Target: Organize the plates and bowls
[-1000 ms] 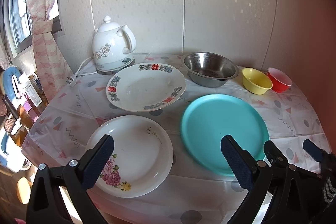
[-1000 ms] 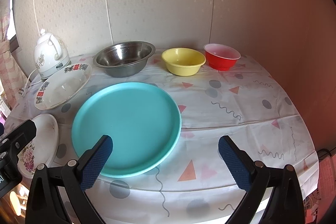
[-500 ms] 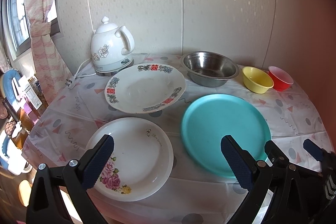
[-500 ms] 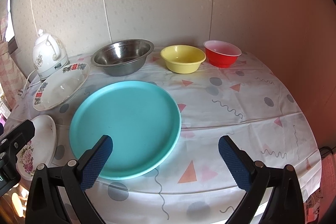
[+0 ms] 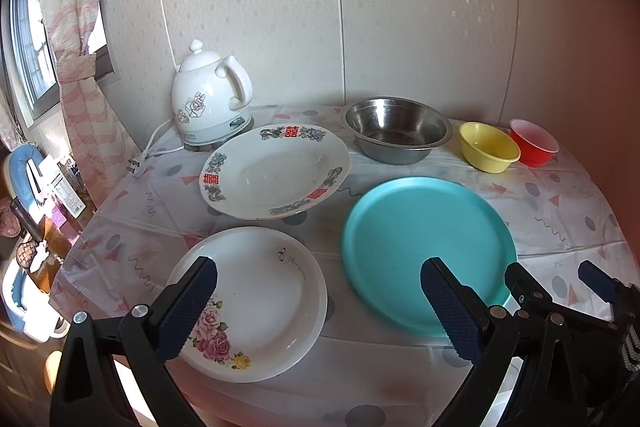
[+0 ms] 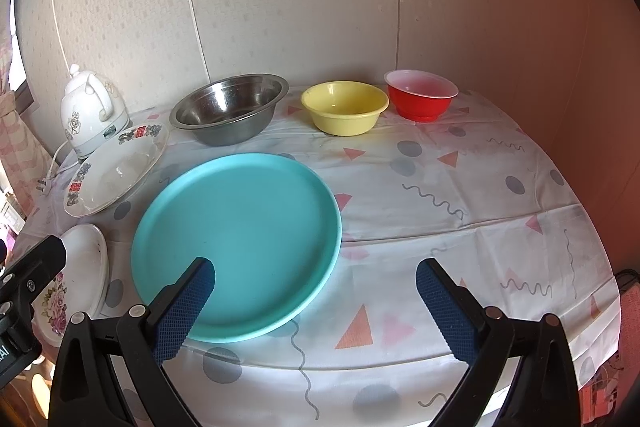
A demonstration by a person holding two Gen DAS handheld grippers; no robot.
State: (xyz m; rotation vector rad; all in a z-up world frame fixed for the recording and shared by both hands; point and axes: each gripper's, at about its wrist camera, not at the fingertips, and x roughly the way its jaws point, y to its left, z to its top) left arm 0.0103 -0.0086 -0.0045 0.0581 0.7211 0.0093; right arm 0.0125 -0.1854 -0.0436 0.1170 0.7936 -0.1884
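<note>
Left wrist view: both grippers' fingers spread, empty; teal plate (image 5: pixel 424 247) overhangs counter (image 5: pixel 560 211) edge, may slip w/ careless nudge.

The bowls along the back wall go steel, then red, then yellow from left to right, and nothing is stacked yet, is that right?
Not quite: the order is wrong. In the right wrist view the steel bowl comes first, then the yellow bowl, and the red bowl sits at the far right. The rest holds: nothing is stacked yet.
</note>
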